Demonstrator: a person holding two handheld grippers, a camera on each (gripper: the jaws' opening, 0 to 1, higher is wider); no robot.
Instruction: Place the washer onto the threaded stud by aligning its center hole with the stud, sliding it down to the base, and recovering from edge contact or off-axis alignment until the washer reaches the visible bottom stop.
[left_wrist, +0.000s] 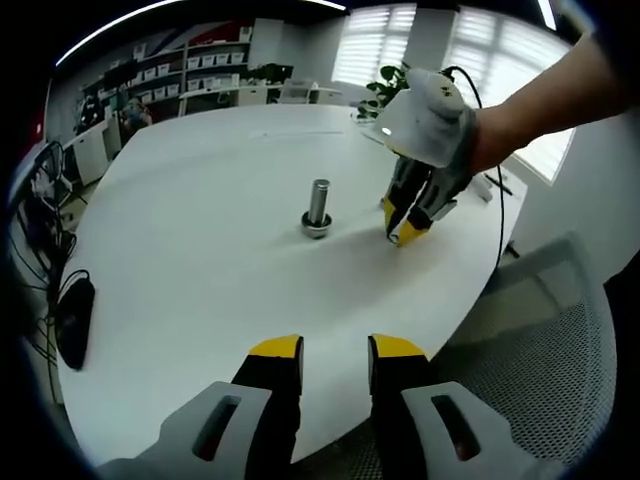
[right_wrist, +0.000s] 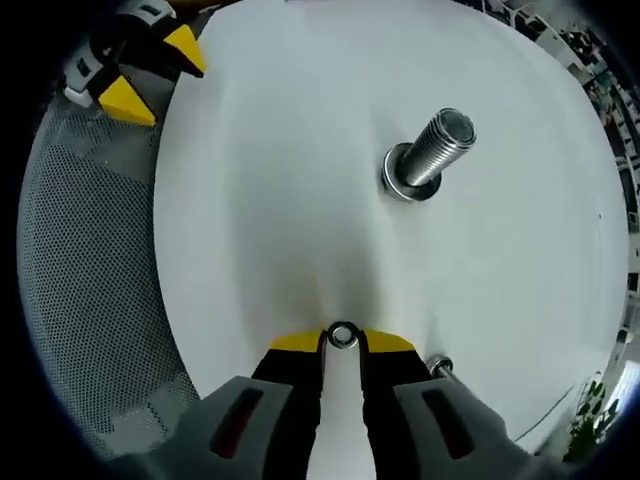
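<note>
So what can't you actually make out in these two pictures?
- Right claw pinches a washer; left gripper view: the tips hide it.
- A small metal piece beside that claw: its own finger cuts it off, too small to identify.
- Rings at the stud's base: their number is unclear, blurred.
- Shelf boxes, left gripper view: too far to read.

Opposed views, shared stud (left_wrist: 318, 208)
</note>
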